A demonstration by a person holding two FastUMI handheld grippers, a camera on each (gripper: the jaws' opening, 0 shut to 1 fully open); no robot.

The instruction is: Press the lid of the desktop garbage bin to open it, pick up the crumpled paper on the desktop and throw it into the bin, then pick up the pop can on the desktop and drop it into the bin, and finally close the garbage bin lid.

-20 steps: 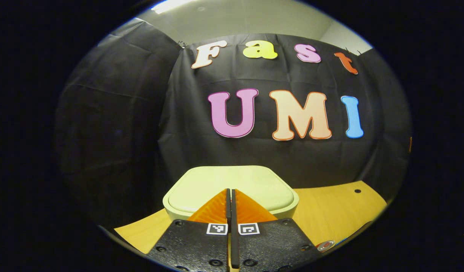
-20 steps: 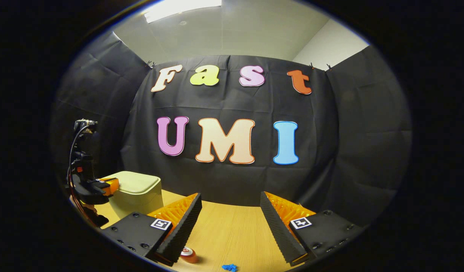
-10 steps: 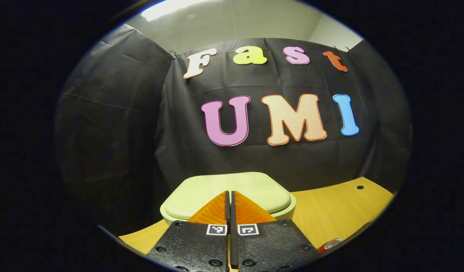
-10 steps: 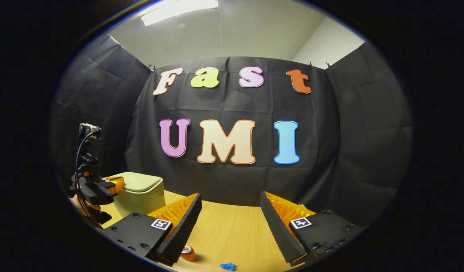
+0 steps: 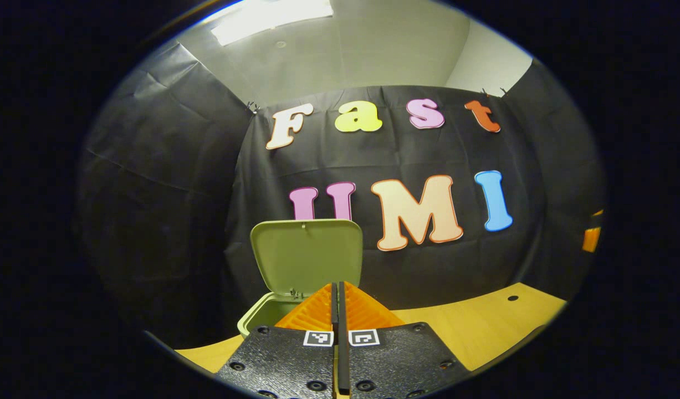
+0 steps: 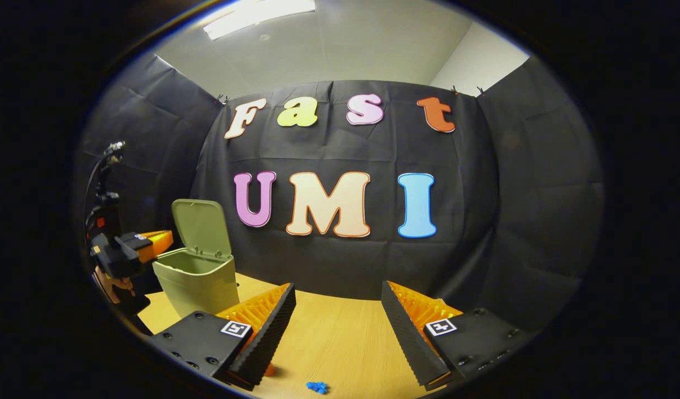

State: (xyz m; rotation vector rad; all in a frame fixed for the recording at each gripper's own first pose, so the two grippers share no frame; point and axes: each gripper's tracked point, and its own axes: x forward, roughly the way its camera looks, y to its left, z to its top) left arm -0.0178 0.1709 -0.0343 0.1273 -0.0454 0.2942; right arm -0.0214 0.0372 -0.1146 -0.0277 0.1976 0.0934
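Ahead of the left gripper (image 5: 337, 293), whose fingers are pressed together with nothing between them, the garbage bin (image 5: 262, 317) stands on the table (image 5: 484, 327) with its lid (image 5: 306, 256) raised upright. Right gripper view: the right gripper (image 6: 337, 310) has fingers spread wide; crumpled paper (image 6: 317, 387) lies between them, the open bin to their left.

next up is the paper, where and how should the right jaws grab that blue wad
Judging by its small, low, lumpy shape, take the blue crumpled paper across its middle, from straight above. It lies loose on the desktop, ahead of the open right gripper, so lower the jaws either side.
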